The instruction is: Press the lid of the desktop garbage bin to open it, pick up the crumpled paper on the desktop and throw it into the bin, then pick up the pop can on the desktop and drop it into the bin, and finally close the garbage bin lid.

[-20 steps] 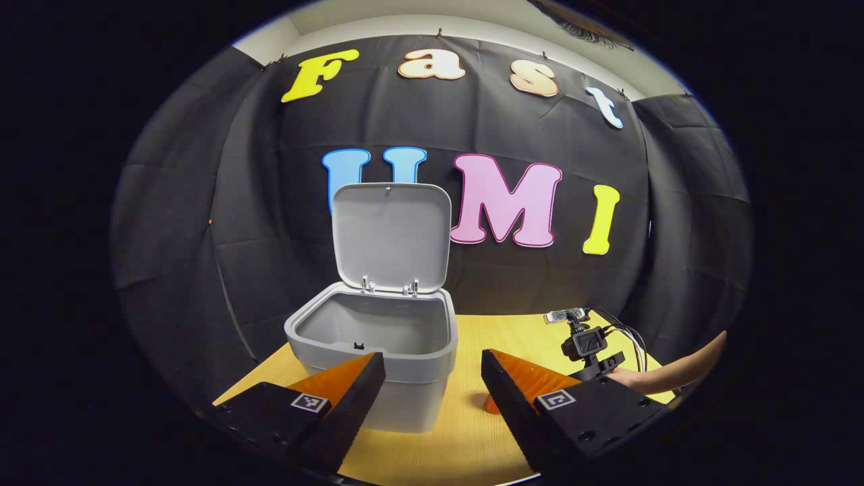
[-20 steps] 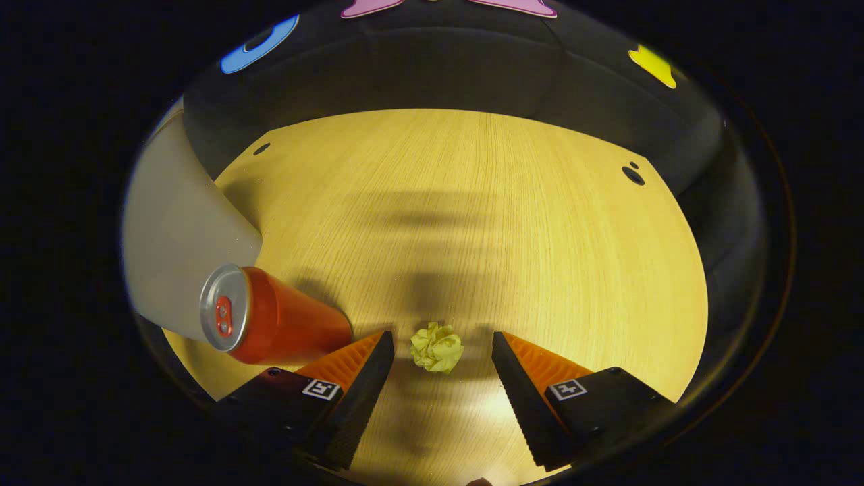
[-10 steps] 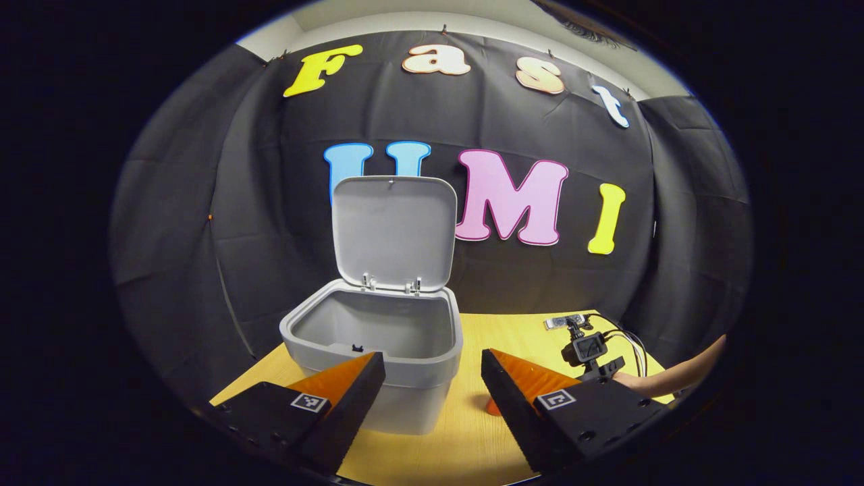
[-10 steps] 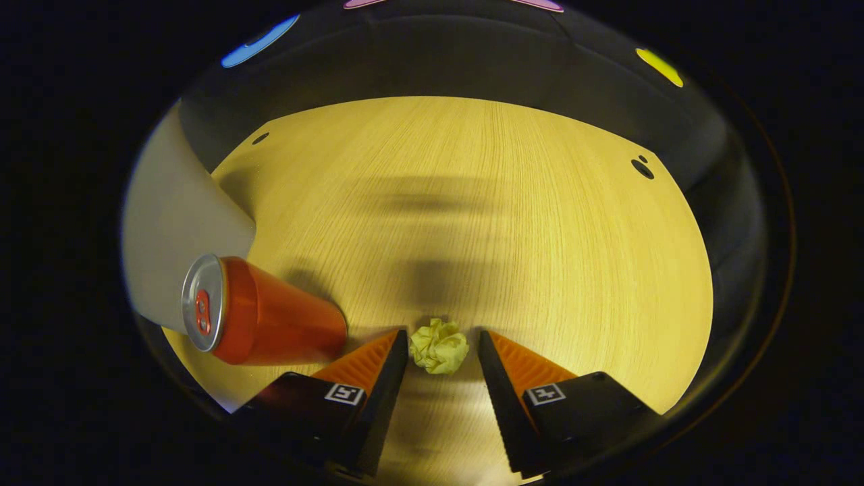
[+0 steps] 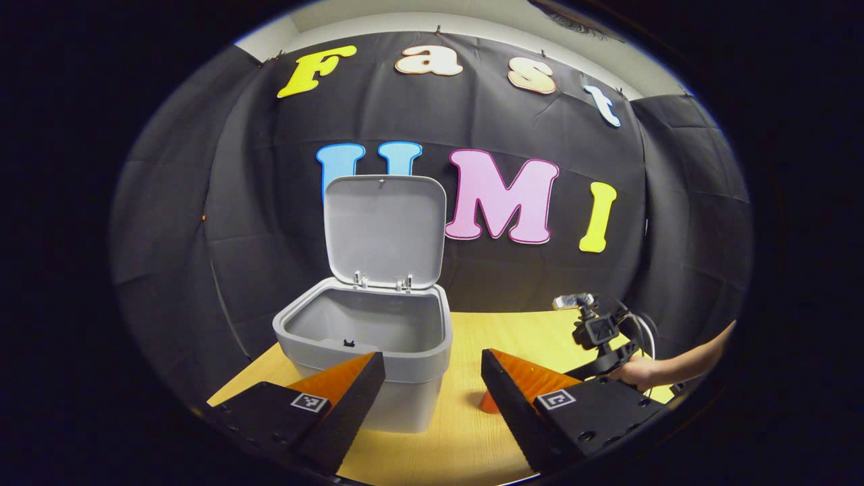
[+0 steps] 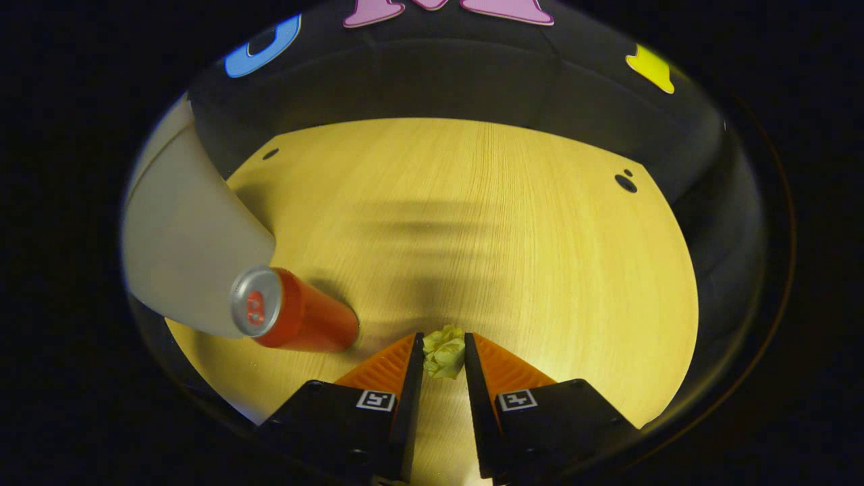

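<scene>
Crumpled paper (image 6: 445, 352) sits clamped in right tongs (image 6: 443, 354) over wooden desktop (image 6: 513, 236); left tongs (image 5: 432, 378) gape apart.

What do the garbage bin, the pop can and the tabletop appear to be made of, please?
Garbage bin: likely moulded plastic, matte grey, with smooth rounded walls and a hinged lid.
Pop can: apparently thin metal, with a glossy red body and a silvery top.
Tabletop: wood or wood-look laminate, pale with fine straight grain.

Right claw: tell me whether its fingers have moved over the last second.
Yes. The right claw has closed inward, its fingers now pinching the yellow crumpled paper ball, which lay loose between them earlier on the light wooden tabletop.
</scene>
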{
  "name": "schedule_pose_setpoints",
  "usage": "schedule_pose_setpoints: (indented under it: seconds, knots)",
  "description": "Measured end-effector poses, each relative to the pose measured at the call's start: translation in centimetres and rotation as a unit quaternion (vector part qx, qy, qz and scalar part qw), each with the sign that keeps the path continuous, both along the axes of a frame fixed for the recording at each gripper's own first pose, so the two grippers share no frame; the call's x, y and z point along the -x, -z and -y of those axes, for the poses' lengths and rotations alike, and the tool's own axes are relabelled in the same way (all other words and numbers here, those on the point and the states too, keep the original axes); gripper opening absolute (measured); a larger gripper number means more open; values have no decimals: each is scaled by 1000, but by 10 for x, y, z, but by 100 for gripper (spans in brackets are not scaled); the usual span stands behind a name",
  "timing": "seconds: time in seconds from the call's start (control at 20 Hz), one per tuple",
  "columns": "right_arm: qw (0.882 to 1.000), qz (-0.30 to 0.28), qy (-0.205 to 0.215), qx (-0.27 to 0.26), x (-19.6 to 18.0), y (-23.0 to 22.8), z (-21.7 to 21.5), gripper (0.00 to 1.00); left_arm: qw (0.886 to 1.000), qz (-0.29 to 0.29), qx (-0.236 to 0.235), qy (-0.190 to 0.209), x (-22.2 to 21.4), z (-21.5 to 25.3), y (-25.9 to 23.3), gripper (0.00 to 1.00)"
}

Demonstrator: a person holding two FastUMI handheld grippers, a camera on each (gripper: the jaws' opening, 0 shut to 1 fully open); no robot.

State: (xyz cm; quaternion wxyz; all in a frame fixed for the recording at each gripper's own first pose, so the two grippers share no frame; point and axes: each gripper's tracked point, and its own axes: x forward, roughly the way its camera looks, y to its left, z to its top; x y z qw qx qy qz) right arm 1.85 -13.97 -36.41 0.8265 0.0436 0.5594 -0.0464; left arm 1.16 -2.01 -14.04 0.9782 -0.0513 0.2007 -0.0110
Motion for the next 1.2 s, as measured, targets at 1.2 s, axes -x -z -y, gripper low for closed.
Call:
schedule_pose_setpoints:
  seconds: [1.2]
  knots:
    - [909, 227, -314, -151, -111, -261, -290, 24, 997, 5, -18, -77, 79, -42, 0, 96]
